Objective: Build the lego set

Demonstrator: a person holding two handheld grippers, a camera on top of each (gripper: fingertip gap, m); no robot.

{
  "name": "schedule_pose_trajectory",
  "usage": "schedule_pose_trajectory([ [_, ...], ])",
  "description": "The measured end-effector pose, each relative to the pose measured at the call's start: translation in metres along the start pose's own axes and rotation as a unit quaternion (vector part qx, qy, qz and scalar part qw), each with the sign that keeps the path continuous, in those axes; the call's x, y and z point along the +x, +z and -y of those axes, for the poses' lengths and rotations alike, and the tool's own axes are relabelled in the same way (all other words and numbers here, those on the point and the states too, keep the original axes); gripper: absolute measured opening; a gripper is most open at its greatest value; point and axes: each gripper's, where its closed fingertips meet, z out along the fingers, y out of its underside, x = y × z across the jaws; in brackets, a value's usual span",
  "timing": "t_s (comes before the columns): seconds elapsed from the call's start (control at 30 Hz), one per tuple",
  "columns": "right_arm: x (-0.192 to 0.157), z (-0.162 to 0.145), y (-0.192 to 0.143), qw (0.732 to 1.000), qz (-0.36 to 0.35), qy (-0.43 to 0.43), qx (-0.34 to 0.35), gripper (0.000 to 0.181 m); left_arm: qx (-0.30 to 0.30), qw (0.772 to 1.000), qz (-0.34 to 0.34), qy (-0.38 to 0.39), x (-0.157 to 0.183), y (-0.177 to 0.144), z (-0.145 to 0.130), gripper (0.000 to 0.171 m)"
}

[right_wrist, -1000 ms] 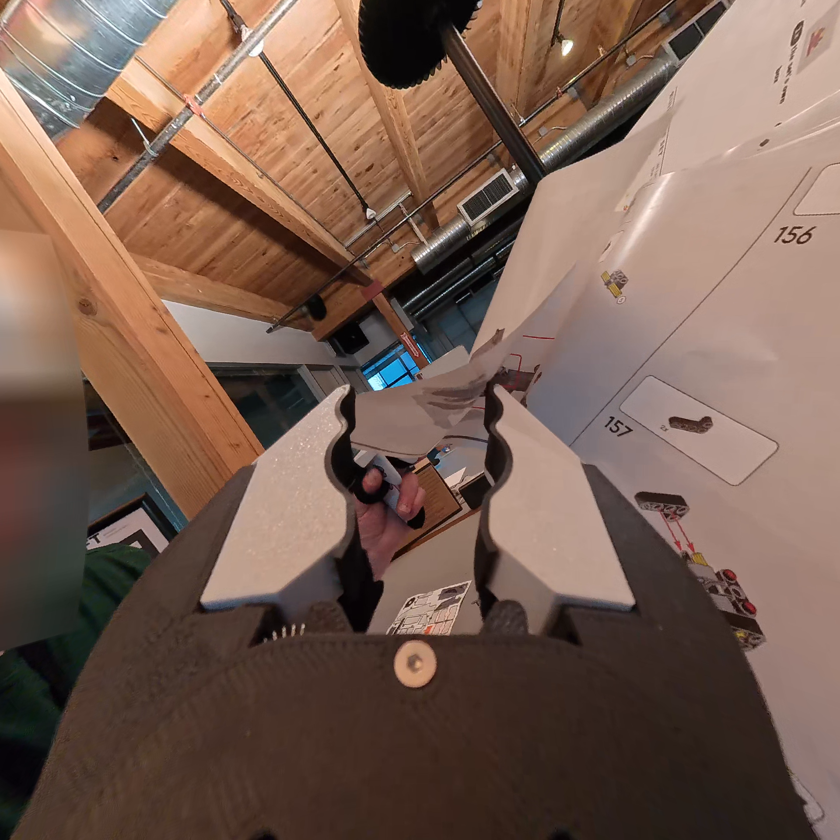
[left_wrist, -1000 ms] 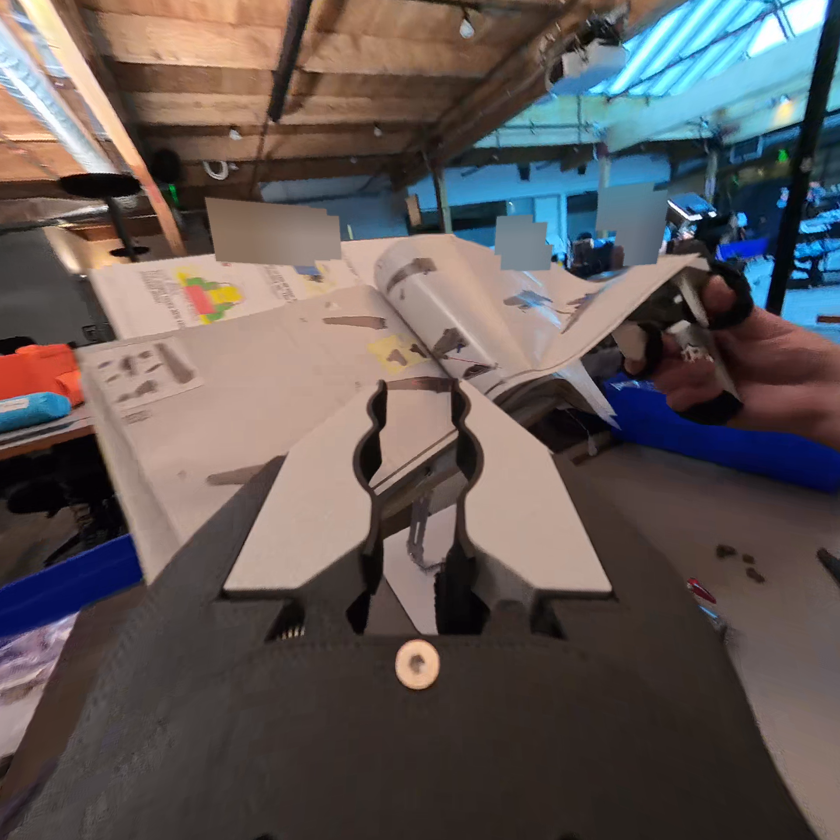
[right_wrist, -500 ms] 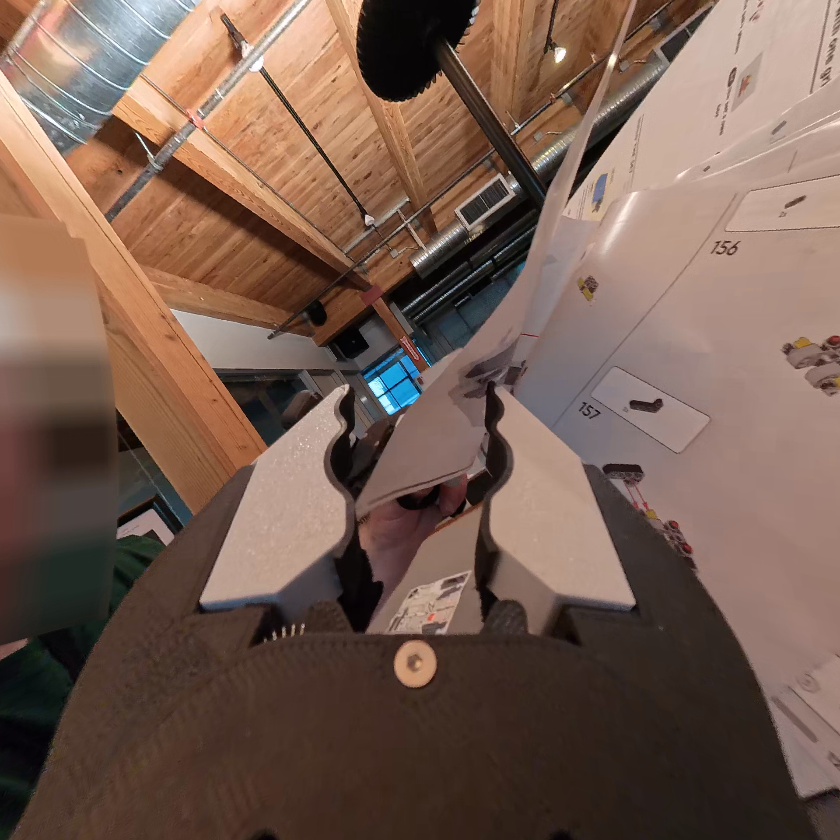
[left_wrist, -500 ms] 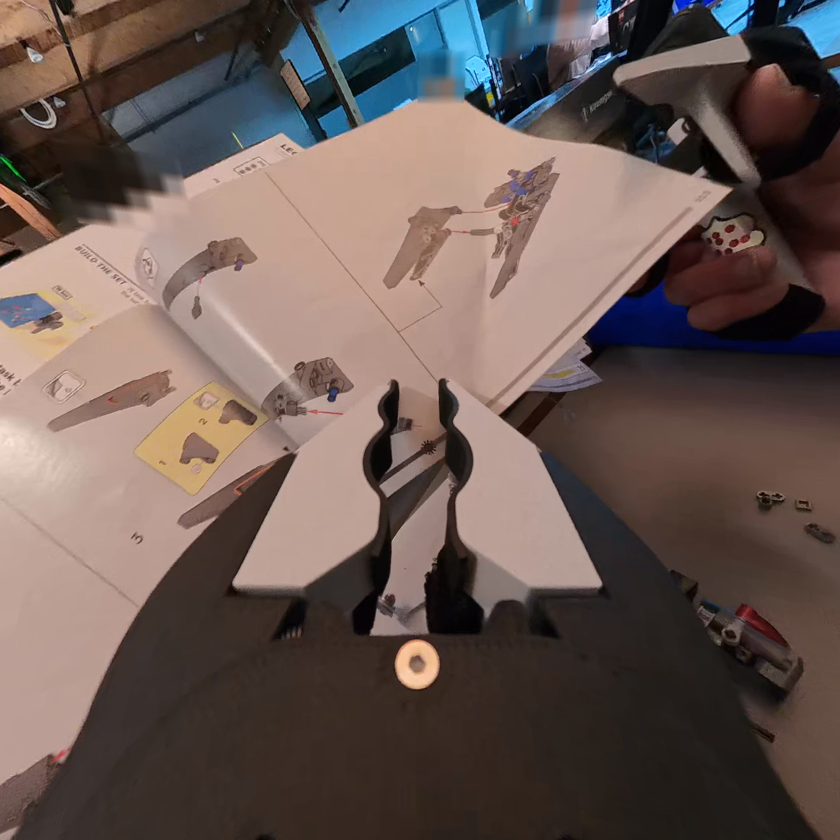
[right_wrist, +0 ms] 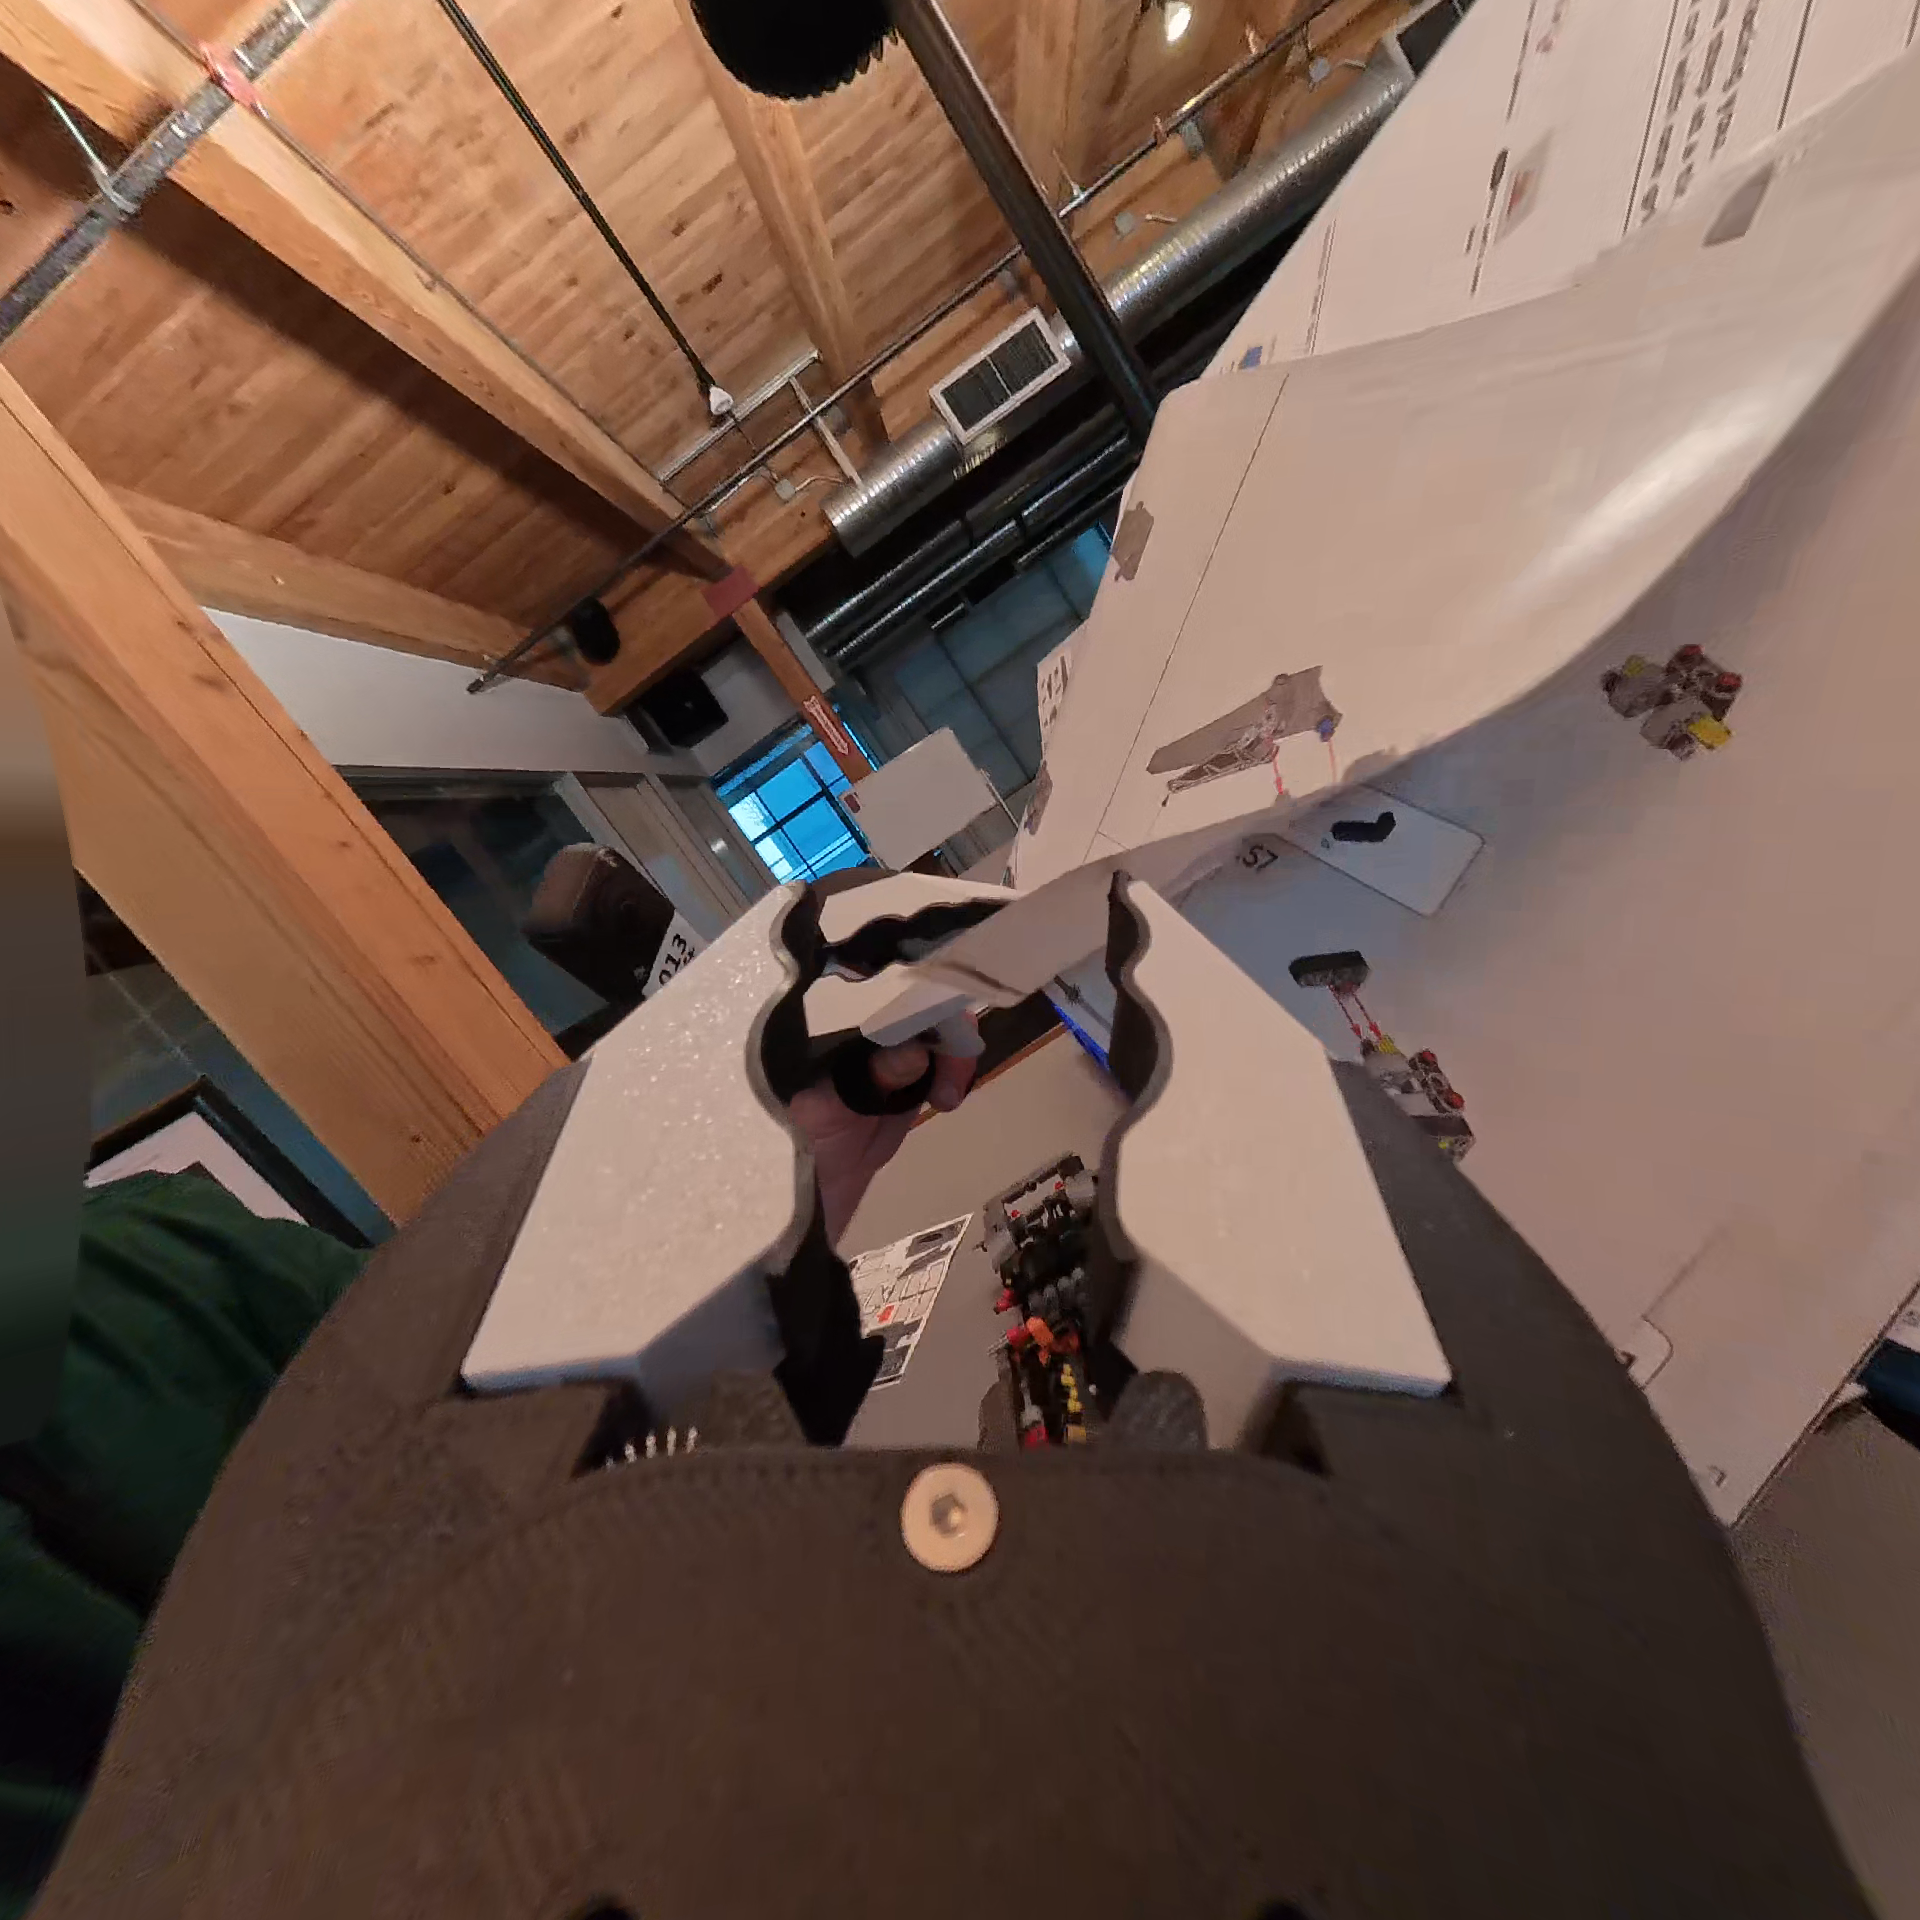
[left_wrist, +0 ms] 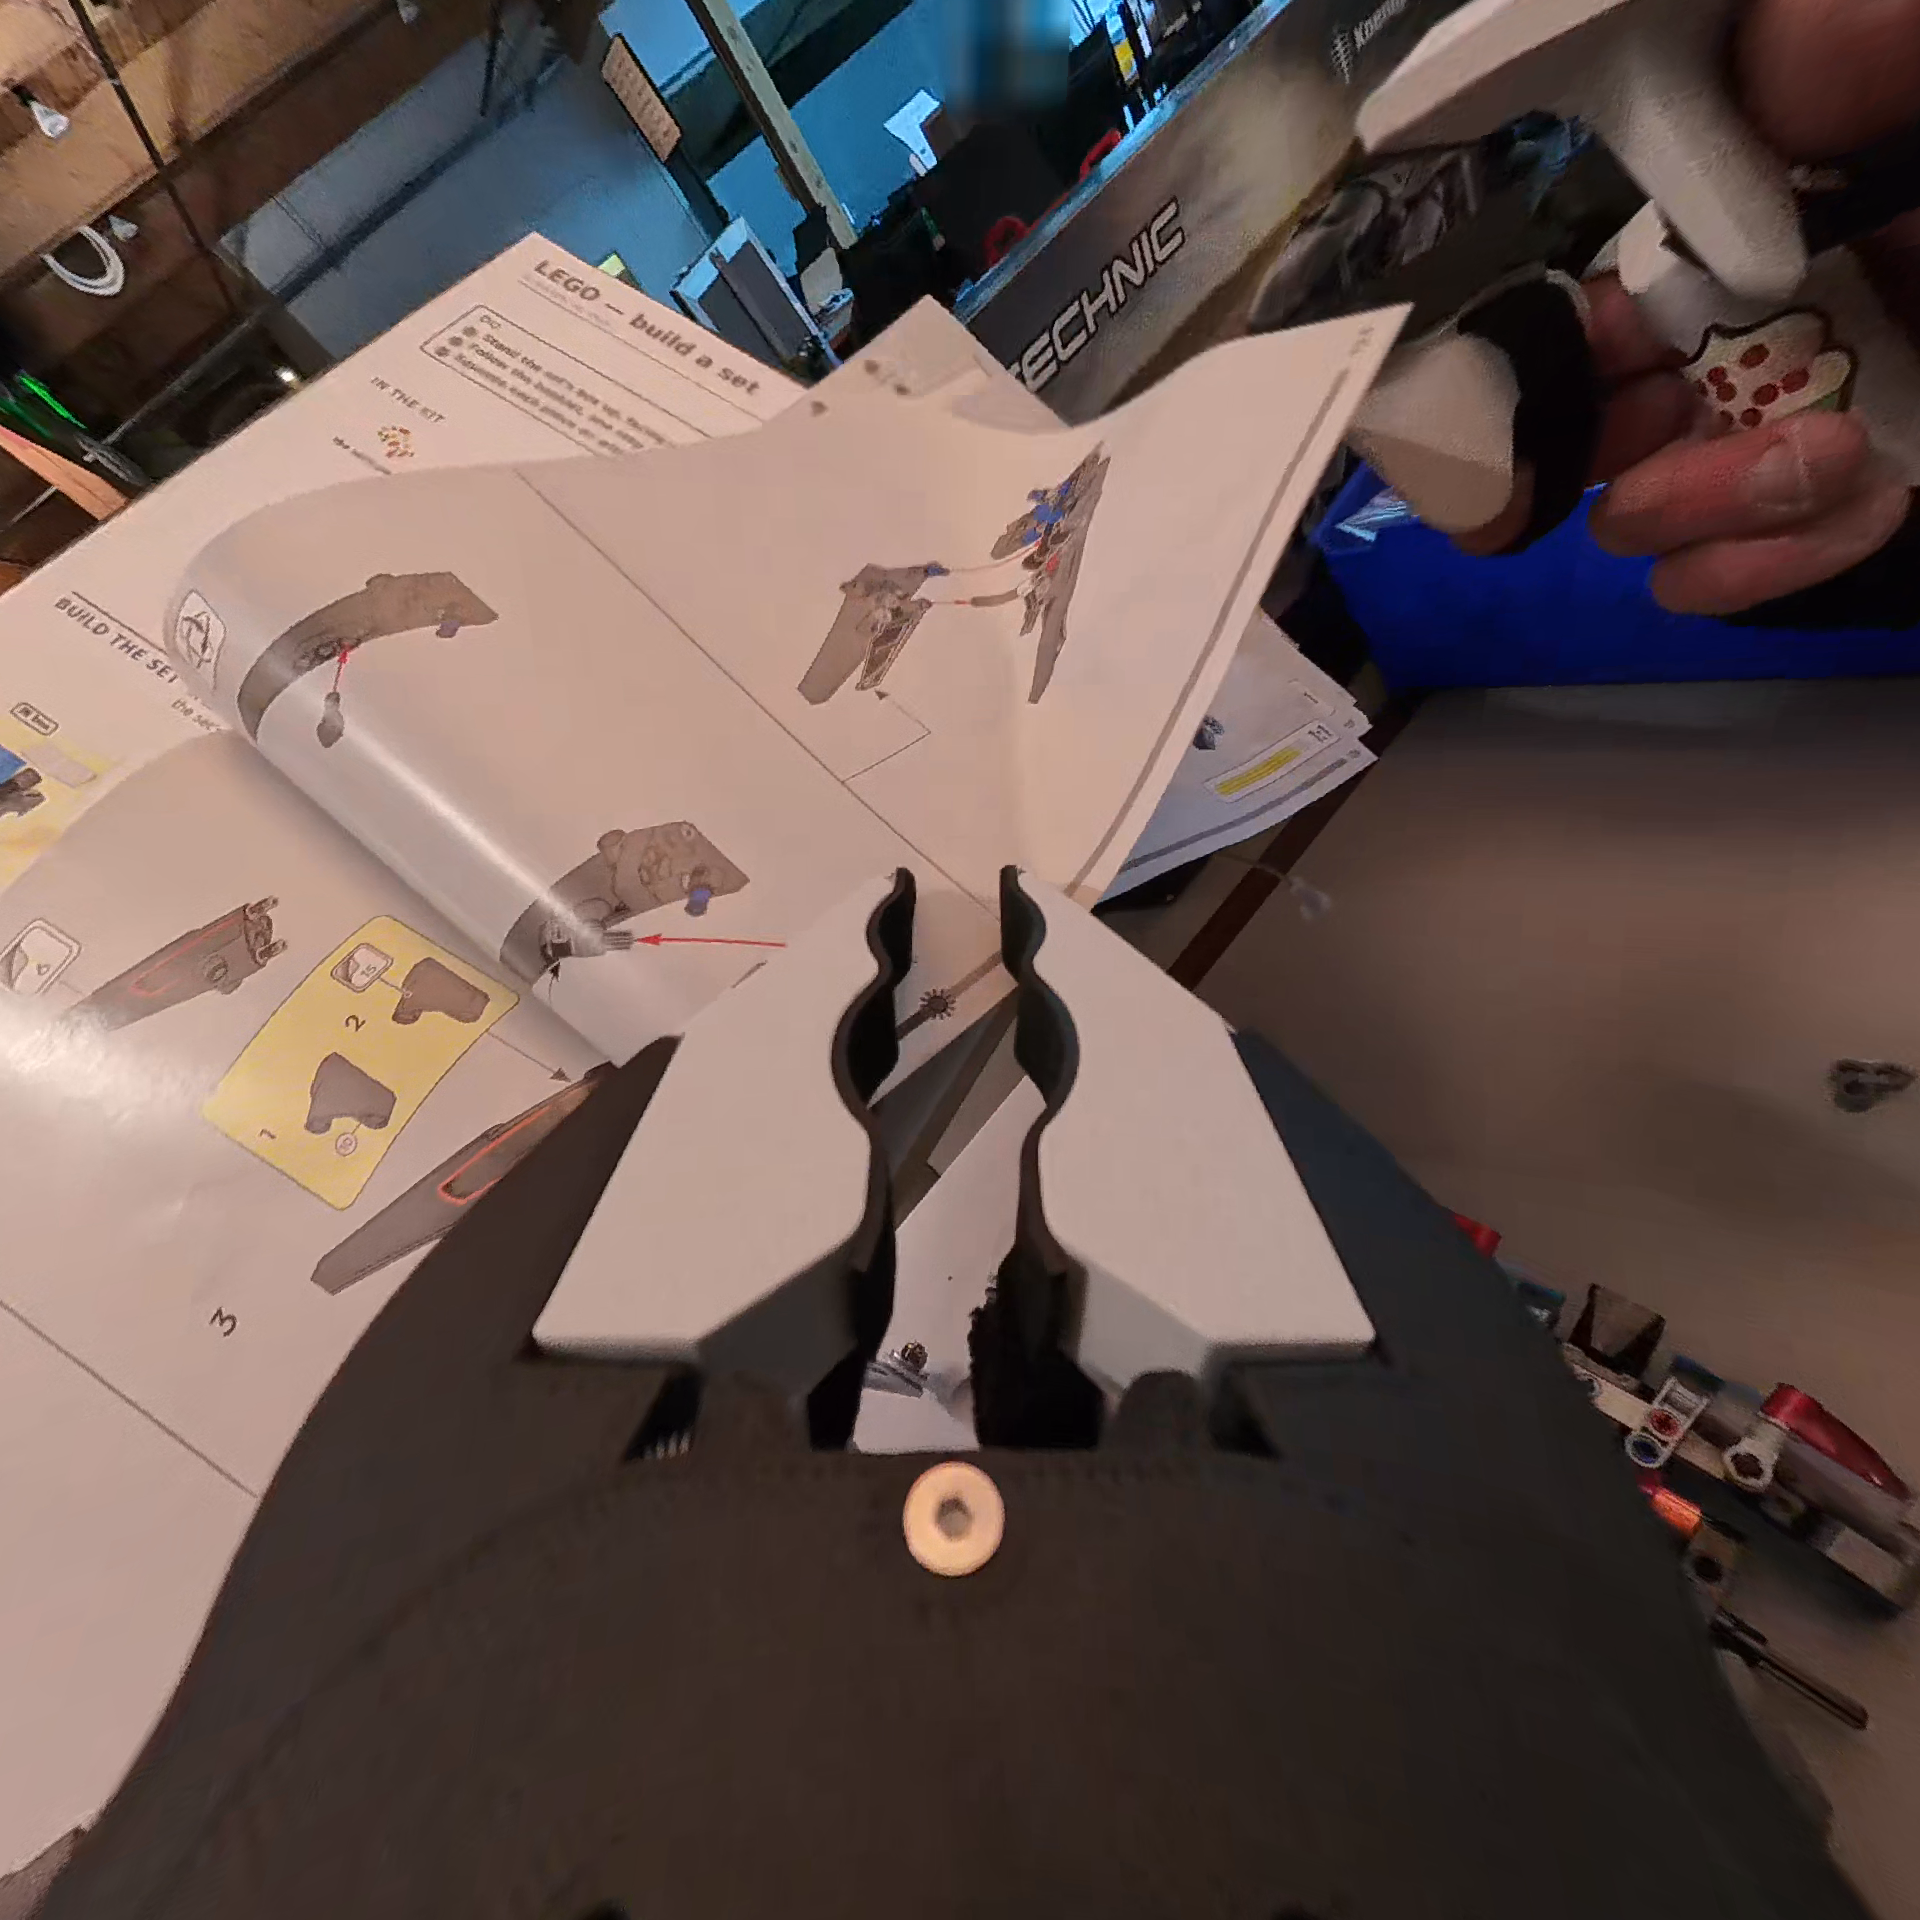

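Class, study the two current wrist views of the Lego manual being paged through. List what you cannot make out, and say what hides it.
- Left wrist view: whether the right gripper pinches the lifted page; motion blur and the top edge.
- Left wrist view: the manual's lower part; the left gripper covers it.
- Left wrist view: the model; cut by the right edge.
- Right wrist view: most of the model; seen only between the right gripper's own fingers.

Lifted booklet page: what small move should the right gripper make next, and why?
Probably close the right gripper on the corner of the lifted page before moving it: the corner lies between its open fingers, and the page arches above the booklet.
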Motion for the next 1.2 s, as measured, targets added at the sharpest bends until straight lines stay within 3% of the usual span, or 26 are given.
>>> schedule_pose_trajectory([
  [0.2,0.012,-0.014,0.004,1.000,-0.012,0.017,-0.022,0.038,-0.007,1.000,0.001,0.007,0.004,0.003,-0.002,0.015],
  [0.37,0.030,-0.021,-0.002,0.997,-0.064,0.010,-0.029,0.000,-0.013,1.000,0.003,0.016,0.004,0.004,-0.004,0.015],
  [0.73,0.061,-0.041,-0.015,0.987,-0.147,-0.020,-0.055,0.000,-0.018,1.000,-0.003,0.001,0.006,-0.008,-0.009,0.017],
  [1.2,0.076,-0.049,-0.023,0.973,-0.206,-0.055,-0.082,0.000,-0.046,0.999,0.000,-0.013,0.018,-0.084,-0.031,0.018],
])
